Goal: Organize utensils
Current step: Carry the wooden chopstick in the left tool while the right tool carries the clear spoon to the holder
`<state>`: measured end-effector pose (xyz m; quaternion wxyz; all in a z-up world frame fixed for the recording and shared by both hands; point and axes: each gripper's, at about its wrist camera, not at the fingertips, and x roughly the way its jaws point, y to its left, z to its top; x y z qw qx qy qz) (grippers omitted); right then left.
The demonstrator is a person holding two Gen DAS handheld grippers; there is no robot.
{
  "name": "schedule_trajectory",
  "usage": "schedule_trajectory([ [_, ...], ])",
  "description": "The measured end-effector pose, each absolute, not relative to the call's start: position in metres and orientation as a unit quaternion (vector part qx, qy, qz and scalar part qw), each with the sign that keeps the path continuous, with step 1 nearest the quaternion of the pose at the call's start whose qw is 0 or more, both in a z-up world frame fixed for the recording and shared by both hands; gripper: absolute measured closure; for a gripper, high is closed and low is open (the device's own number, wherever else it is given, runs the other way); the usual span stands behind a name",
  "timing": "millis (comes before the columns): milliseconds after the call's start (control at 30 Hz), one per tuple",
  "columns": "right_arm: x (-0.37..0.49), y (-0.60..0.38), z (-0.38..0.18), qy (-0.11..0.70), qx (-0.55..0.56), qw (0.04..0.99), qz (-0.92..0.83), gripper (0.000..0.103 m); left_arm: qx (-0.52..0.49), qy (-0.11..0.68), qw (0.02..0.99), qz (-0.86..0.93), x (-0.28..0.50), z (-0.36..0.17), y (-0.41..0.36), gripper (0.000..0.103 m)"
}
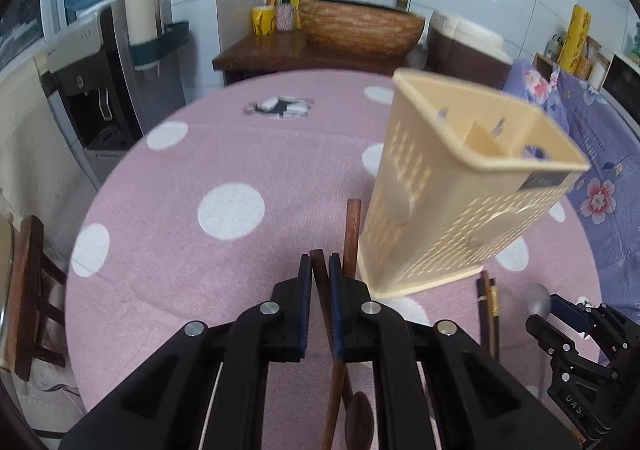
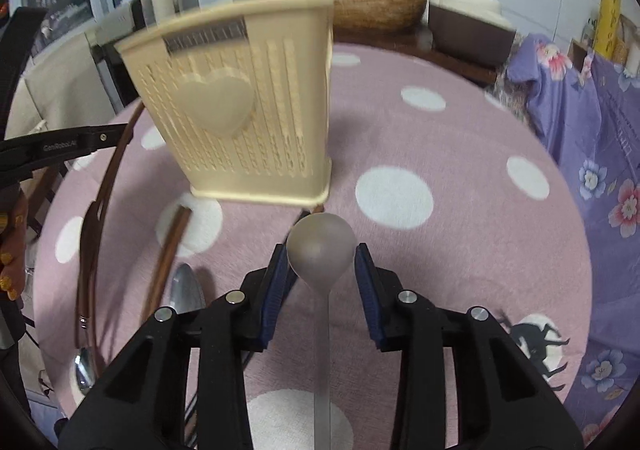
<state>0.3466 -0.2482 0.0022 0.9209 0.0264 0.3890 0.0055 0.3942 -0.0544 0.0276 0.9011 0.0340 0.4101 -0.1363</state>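
At the bottom centre of the left wrist view, the left gripper (image 1: 320, 270) is clenched on the handle of a wooden utensil (image 1: 323, 290), whose shaft runs down between the pads toward the lower edge, where a dark wooden spoon bowl (image 1: 360, 420) shows beside it. In the right wrist view's lower centre, the right gripper (image 2: 321, 256) has its pads at either side of a grey metal spoon (image 2: 321, 250), bowl forward and handle trailing back down the frame; whether the pads actually press on the bowl cannot be told, as slight gaps seem to remain. Just beyond both grippers stands the cream perforated utensil holder (image 2: 256, 121), upright on the pink polka-dot counter (image 1: 200, 169), its open top visible in the right half of the left view. More utensils lie on the cloth near its base: a pair of chopsticks (image 1: 490, 310) at the lower right of the left view and a steel spoon (image 2: 186, 290) at the lower left of the right view. The step in hand appears to be the pick-up of one piece per hand. Next, each should be raised above the holder's rim, tipped handle-down or bowl-down, and dropped into a compartment without knocking the light holder over.
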Motion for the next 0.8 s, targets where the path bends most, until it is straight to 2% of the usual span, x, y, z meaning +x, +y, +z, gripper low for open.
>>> schedule_trajectory([
  [200, 0.323, -0.256, 0.05, 0.318, 0.035, 0.947, 0.017, 0.067, 0.023, 0.352, 0.924, -0.144, 0.38, 0.076, -0.05, 0.094],
  [267, 0.318, -0.259, 0.064, 0.298, 0.035, 0.954, 0.022, 0.096, 0.019, 0.336, 0.93, -0.144, 0.379, 0.089, -0.048, 0.094],
  [367, 0.315, -0.26, 0.077, 0.297, 0.037, 0.954, 0.029, 0.097, 0.019, 0.312, 0.939, -0.143, 0.376, 0.109, -0.045, 0.095],
  [600, 0.324, -0.266, 0.058, 0.321, 0.06, 0.945, 0.029, 0.097, 0.011, 0.311, 0.94, -0.14, 0.378, 0.113, -0.042, 0.095],
  [633, 0.326, -0.264, 0.056, 0.323, 0.05, 0.945, 0.029, 0.092, 0.011, 0.308, 0.941, -0.139, 0.376, 0.116, -0.04, 0.095],
  [700, 0.331, -0.262, 0.048, 0.332, 0.038, 0.942, 0.029, 0.075, 0.016, 0.302, 0.943, -0.137, 0.374, 0.119, -0.04, 0.095],
  [733, 0.333, -0.262, 0.044, 0.335, 0.04, 0.941, 0.034, 0.06, 0.016, 0.301, 0.943, -0.137, 0.373, 0.12, -0.04, 0.095],
  [800, 0.337, -0.261, 0.035, 0.344, 0.049, 0.937, 0.045, 0.056, 0.012, 0.301, 0.944, -0.138, 0.372, 0.121, -0.039, 0.095],
])
